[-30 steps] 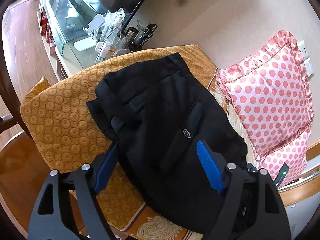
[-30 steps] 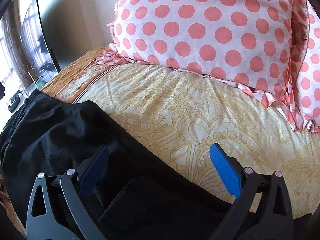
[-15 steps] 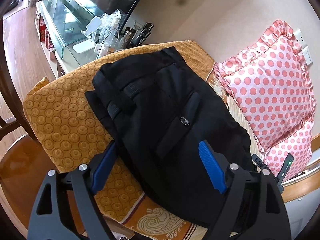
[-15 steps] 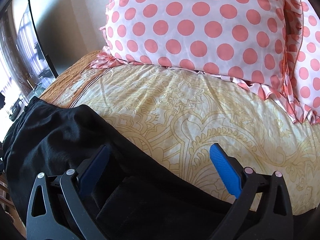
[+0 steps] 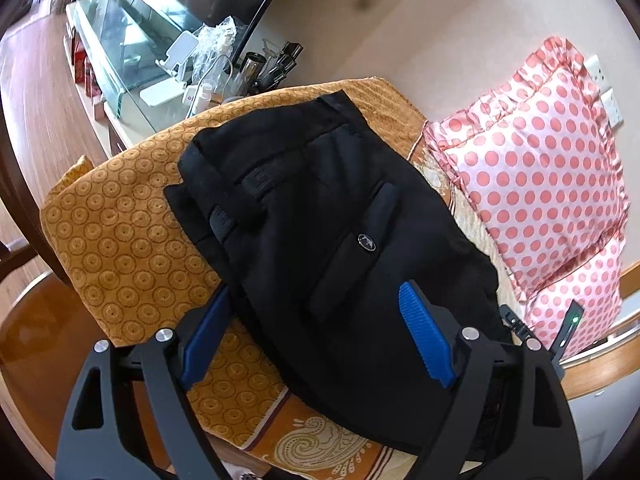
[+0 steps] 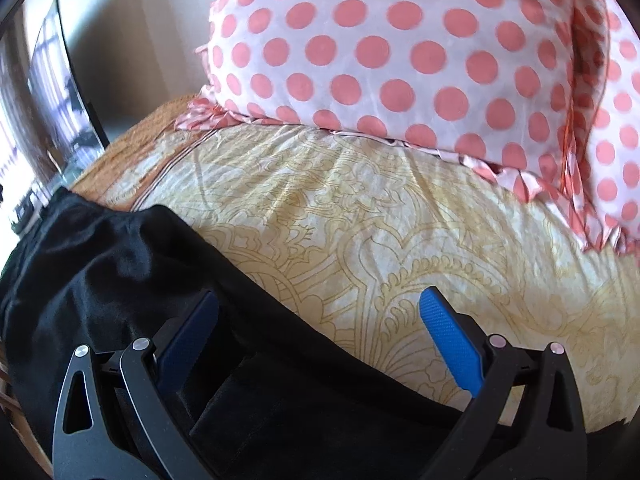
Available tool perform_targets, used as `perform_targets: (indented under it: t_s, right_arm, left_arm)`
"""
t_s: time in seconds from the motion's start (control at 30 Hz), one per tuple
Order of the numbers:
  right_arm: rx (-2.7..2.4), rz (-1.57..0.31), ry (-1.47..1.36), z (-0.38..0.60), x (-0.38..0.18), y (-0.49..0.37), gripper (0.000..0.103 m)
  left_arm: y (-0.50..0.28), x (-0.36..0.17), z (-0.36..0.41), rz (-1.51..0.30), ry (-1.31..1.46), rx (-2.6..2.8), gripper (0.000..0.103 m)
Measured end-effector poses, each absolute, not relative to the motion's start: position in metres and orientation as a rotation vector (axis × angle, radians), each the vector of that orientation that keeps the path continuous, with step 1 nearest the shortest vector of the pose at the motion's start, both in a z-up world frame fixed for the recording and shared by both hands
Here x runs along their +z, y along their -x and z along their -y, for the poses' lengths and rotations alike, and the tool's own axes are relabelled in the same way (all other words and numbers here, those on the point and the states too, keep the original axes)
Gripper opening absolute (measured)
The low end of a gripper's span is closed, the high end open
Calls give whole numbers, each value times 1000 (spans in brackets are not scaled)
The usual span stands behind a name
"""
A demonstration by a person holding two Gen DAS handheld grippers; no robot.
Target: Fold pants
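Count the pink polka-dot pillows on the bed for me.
2. One large white satin pillow with pink dots stands against the wall beside the folded black pants; a second matching pillow sits lower, nearer the bed edge. Others may be hidden behind them.

The left gripper (image 5: pixel 316 334) pointed steeply downward, its blue pads (image 5: pixel 424 340) spread wide; its jaws had just been opening a little further, and dark cloth lay below and between them without either pad pressing on it. The right gripper (image 6: pixel 320 340) tilted down likewise, its blue fingers (image 6: pixel 452 344) standing wide apart with nothing clamped between them
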State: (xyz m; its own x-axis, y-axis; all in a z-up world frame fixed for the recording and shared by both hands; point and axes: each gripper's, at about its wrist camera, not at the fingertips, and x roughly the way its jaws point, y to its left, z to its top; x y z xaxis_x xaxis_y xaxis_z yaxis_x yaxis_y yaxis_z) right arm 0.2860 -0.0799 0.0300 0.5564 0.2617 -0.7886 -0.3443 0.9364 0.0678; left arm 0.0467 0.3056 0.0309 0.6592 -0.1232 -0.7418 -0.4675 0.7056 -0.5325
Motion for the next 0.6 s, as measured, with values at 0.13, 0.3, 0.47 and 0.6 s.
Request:
perform_targets:
  t_s: [0.13,0.3,0.47,0.6]
  right_arm:
    - [369,-904,141,72,29,-285,102]
    - [361,-908,138,72,29,-288,102]
    - [353,-905,149,72,29,-293,102]
    - [359,-918,140,73,27,-295,102]
  left_arm:
    - [-50,32,-302,-860,743,230,83]
    - [-51,32,-301,-863,731,232,83]
    - [-50,32,-298,-870,697,234,83]
    - [-51,32,-297,-875,682,232,83]
